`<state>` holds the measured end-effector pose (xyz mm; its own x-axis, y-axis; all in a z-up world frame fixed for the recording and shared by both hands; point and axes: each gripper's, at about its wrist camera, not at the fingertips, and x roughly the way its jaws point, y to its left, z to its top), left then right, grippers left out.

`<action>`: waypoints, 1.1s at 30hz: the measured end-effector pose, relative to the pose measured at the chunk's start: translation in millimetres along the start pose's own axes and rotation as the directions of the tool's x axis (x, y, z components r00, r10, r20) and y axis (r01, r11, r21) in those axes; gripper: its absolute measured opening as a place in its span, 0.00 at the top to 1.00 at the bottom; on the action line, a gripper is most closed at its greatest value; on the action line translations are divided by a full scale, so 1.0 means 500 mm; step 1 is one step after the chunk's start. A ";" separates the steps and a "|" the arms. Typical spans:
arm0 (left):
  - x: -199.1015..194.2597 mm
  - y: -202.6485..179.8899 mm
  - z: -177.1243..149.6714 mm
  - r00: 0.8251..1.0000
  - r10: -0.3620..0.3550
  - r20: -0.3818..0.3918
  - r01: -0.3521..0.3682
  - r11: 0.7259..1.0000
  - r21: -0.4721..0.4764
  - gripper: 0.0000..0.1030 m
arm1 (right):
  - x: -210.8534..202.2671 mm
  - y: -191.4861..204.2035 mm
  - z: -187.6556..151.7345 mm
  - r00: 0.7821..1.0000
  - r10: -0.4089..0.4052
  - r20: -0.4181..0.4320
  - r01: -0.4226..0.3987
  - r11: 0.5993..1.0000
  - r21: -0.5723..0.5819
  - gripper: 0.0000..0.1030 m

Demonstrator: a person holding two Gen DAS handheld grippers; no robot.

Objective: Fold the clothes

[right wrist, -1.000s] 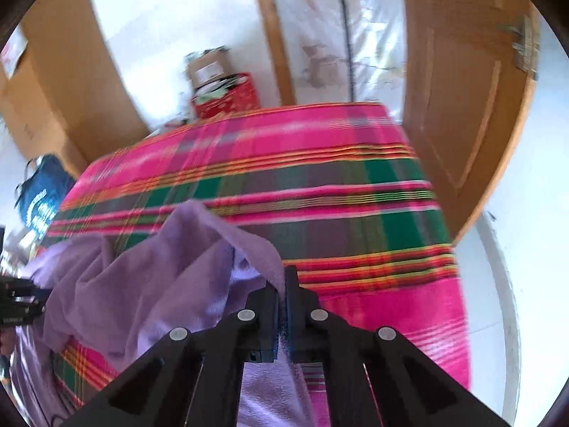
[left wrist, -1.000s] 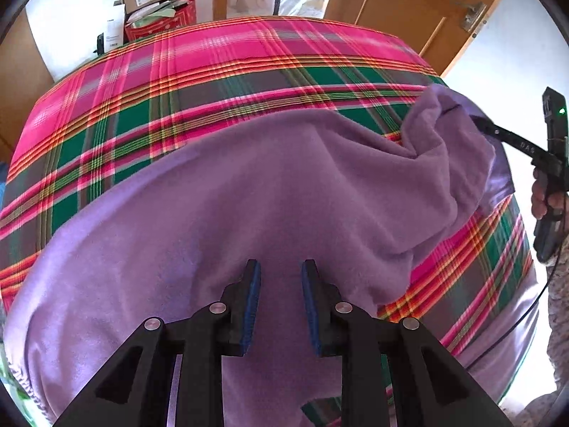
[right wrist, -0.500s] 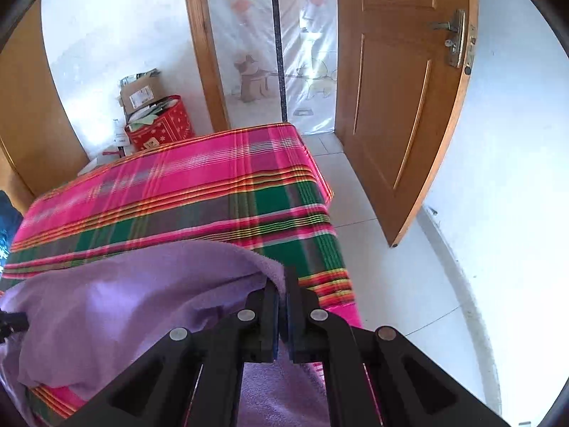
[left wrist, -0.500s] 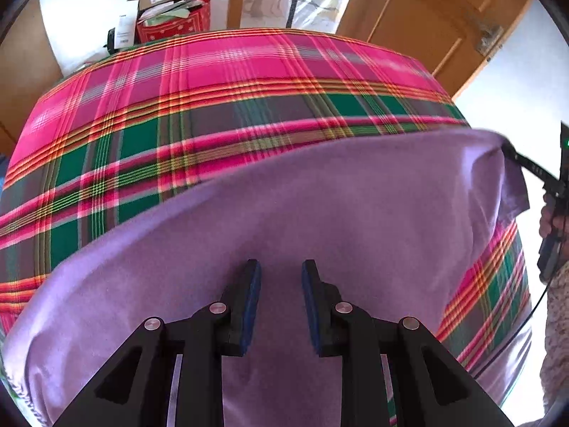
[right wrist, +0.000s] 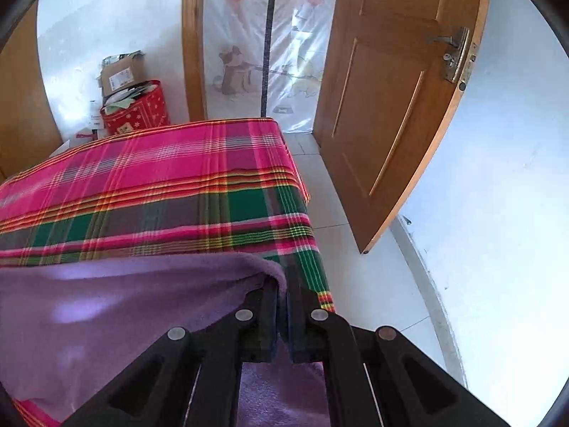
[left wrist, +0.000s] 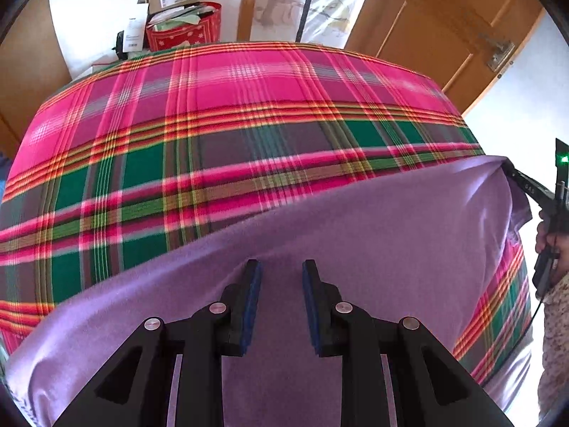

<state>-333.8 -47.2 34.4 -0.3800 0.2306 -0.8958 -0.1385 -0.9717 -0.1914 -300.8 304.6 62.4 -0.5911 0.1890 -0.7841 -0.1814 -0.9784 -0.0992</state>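
My right gripper (right wrist: 281, 291) is clamped hard on the corner of the soft purple fleece garment (left wrist: 355, 249), hem curling over the fingertips at about 12 o'clock of the jaws. In the left wrist view that same corner sits out at 3 o'clock, pulled up off the bed, with my hand (left wrist: 549, 238) on the handle just below it.

My left gripper (left wrist: 281, 277) has its jaws part-open with a clear gap; the blue pads (left wrist: 254, 302) hover over the fleece, and I can't tell if they touch it. Not gripping anything as far as I see.

The garment is spread across the near half of the bed, over the pink-and-green plaid blanket (left wrist: 213, 142). Its far edge runs diagonally from 8 o'clock to 2 o'clock. The blanket beyond is bare.

My read on the step: early, first fold, with one corner picked and the other side not yet secured.

Next move needs:
- left jaws down onto the near edge or opposite corner, then close
- both corners lifted level so the cloth hangs taut
- carry across and lay edge on edge

Risk: fleece is thick, so a one-sided pull skews the fold.
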 end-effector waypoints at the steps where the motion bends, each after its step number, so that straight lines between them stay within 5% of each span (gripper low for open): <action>1: 0.001 0.000 0.002 1.000 -0.001 0.001 0.001 1.000 -0.004 0.76 | 0.003 0.004 0.000 1.000 -0.003 -0.005 0.003 1.000 -0.008 0.96; 7: -0.001 0.002 0.002 1.000 -0.012 0.006 0.012 1.000 -0.018 0.76 | -0.010 0.015 -0.010 1.000 0.015 0.007 -0.014 1.000 -0.021 0.94; 15: -0.005 0.000 -0.014 1.000 -0.016 0.010 0.016 1.000 -0.019 0.76 | -0.116 -0.034 -0.056 0.994 0.069 0.087 -0.077 0.992 0.098 0.81; 18: -0.004 0.002 -0.014 1.000 -0.023 0.013 0.024 0.999 -0.033 0.75 | -0.147 -0.040 -0.091 0.980 0.178 0.088 -0.190 0.968 0.161 0.81; 22: -0.007 0.004 -0.019 0.999 -0.032 0.005 0.033 0.999 -0.033 0.75 | -0.144 -0.015 -0.136 0.929 0.369 0.033 -0.368 0.909 0.195 0.81; 26: -0.009 0.004 -0.024 0.999 -0.039 0.002 0.039 0.999 -0.018 0.75 | -0.114 -0.003 -0.169 0.842 0.539 0.003 -0.512 0.798 0.318 0.74; 33: -0.013 0.005 -0.027 0.999 -0.038 0.007 0.038 0.999 -0.020 0.75 | -0.105 0.011 -0.214 0.794 0.608 0.011 -0.549 0.709 0.442 0.66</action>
<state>-319.6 -51.9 34.3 -0.3808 0.2678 -0.8850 -0.1350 -0.9630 -0.2333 -186.9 280.2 37.4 -0.5883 -0.4434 -0.6763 -0.1518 -0.7608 0.6309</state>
